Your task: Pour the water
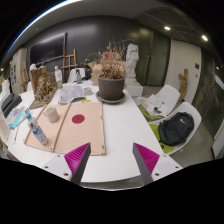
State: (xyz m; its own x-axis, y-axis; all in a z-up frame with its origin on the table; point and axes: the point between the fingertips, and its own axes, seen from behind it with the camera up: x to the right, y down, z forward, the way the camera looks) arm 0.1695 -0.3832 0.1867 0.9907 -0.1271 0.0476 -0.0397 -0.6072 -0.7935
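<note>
A clear plastic water bottle [37, 130] with a blue cap stands on the left part of a tan mat [85, 128] on the white table [120, 125]. A pale cup [52, 114] stands just behind it on the mat, near a dark red disc [78, 118]. My gripper [111, 160] hovers over the near table edge, well back from the bottle, which is ahead and to the left. The two magenta pads [76, 156] stand wide apart with only bare table between them.
A large potted dry plant [111, 82] sits at the table's far middle. A basket of dried stems [43, 88] is at the far left. White chairs stand on the right, one holding a black bag [177, 128]. Blue items [17, 118] lie at the left table edge.
</note>
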